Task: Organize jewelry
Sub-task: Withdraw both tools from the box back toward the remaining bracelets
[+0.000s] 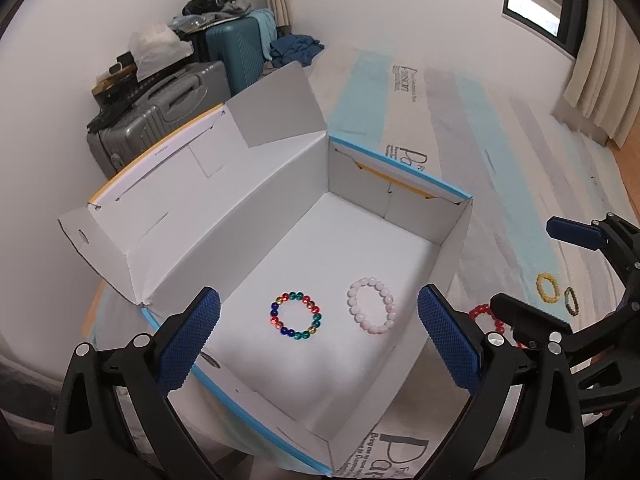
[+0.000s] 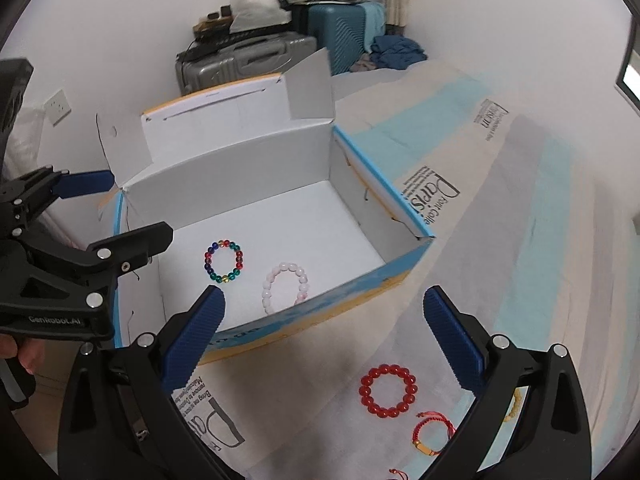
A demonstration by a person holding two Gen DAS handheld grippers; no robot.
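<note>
An open white cardboard box (image 1: 280,184) with blue edges stands on a bed cover. On its floor lie a multicoloured bead bracelet (image 1: 296,315) and a pale pink bead bracelet (image 1: 371,305), apart from each other. My left gripper (image 1: 318,340) hangs above the box's near end, open and empty. My right gripper (image 2: 324,336) is open and empty over the cover beside the box (image 2: 240,168). Below it on the cover lie a red bead bracelet (image 2: 388,396) and a red cord bracelet (image 2: 434,434). A yellow bracelet (image 1: 547,287) and a dark olive one (image 1: 571,301) lie further right.
The box's lid flaps (image 1: 280,104) stand up at its far side. Grey and teal suitcases (image 1: 168,112) piled with clothes and bags stand against the wall behind. A curtain (image 1: 600,80) hangs at the right. A hand (image 2: 24,354) holds the left gripper's handle.
</note>
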